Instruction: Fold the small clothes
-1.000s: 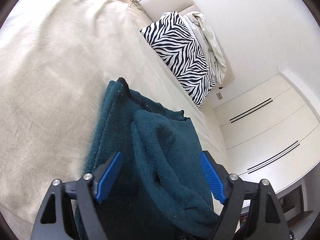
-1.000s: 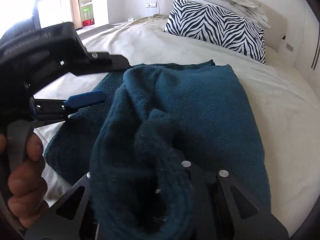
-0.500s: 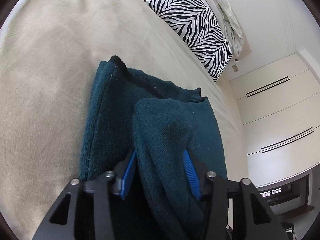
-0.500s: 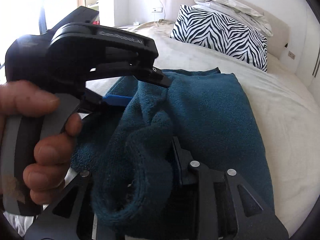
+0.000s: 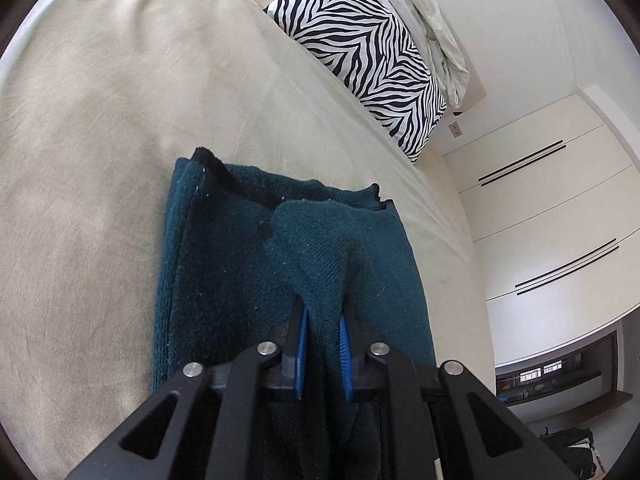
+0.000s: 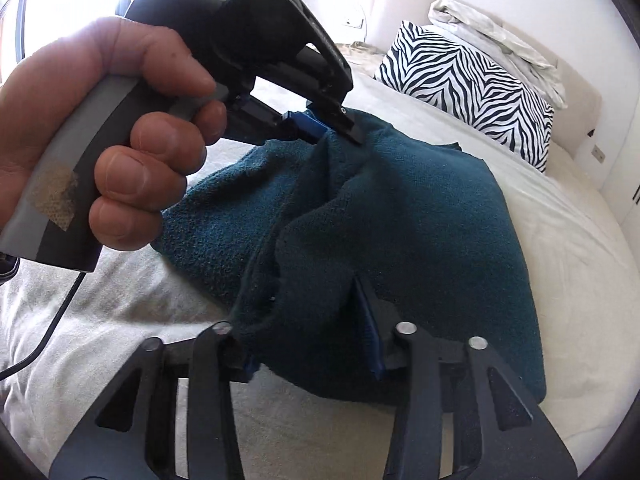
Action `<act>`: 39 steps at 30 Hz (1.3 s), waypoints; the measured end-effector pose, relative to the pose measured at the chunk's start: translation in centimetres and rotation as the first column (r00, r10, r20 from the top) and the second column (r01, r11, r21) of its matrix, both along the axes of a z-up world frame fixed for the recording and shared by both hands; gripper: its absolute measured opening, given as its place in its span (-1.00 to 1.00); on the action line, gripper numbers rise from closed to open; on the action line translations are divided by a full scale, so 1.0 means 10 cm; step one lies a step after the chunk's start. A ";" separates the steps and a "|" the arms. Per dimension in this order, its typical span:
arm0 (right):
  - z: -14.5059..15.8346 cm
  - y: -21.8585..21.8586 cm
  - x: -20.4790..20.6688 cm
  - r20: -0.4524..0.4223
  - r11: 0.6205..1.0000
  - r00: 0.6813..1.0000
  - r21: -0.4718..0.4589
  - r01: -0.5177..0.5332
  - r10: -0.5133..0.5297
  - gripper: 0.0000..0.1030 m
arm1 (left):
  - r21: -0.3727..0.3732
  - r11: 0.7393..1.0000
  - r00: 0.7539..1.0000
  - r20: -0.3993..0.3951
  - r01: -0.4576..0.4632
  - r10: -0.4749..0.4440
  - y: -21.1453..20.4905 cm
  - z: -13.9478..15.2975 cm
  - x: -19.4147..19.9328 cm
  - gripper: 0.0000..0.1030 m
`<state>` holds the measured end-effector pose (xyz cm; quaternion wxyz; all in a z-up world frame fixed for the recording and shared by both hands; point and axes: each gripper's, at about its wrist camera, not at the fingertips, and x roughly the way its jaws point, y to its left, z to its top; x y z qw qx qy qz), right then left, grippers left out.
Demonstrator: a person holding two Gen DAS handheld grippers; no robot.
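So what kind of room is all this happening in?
Most likely a bedroom. The dark teal garment lies on a bed with a beige cover, a zebra-print pillow leans at its head, and white built-in wardrobe doors line the wall.

No legible text; only blurred, unreadable lettering atop the left gripper (image 6: 320, 128) housing.

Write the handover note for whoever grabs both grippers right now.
Left gripper: shut on a raised fold of the teal garment.
Right gripper: shut on a bunched edge of the same garment nearer you.
Garment lies partly folded on the beige bed, short of the zebra pillow.
Done: layers stacked, both edges pinched.
Left: carry the held edge over, lay flat, release.
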<state>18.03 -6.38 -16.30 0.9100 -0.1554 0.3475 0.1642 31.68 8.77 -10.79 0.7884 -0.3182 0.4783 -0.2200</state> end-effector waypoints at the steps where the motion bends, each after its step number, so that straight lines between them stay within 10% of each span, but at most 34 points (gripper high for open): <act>1: 0.03 0.04 -0.01 0.011 1.000 1.000 0.004 -0.008 0.008 -0.58 | 0.002 1.000 1.000 0.013 0.000 0.000 0.03 0.05 0.01 -0.70; 16: -0.06 0.42 0.28 -0.125 0.976 0.987 0.201 -0.079 0.106 -0.65 | 0.059 0.997 0.999 -0.001 -0.043 0.044 0.58 -0.28 0.18 -0.61; 20: 0.05 0.07 0.25 -0.179 0.927 0.974 0.368 -0.066 0.140 -0.57 | 0.099 0.990 0.994 0.051 -0.099 0.094 0.67 -0.08 0.10 -0.19; 27: 0.31 -0.91 0.25 -0.212 0.781 0.977 0.616 0.107 0.034 -0.57 | 0.278 0.956 0.971 0.237 -0.089 0.021 0.43 0.39 -0.41 -0.16; 35: -0.04 -1.49 0.56 -0.351 0.711 0.930 0.626 0.320 -0.110 -0.57 | 0.562 0.825 0.968 0.234 -0.055 -0.094 -0.13 -0.10 -0.89 -0.05; 39: -0.40 -1.57 0.49 -0.425 0.656 0.897 0.644 0.393 -0.120 -0.58 | 0.504 0.862 0.973 0.219 -0.049 -0.073 0.07 -0.28 -0.85 0.21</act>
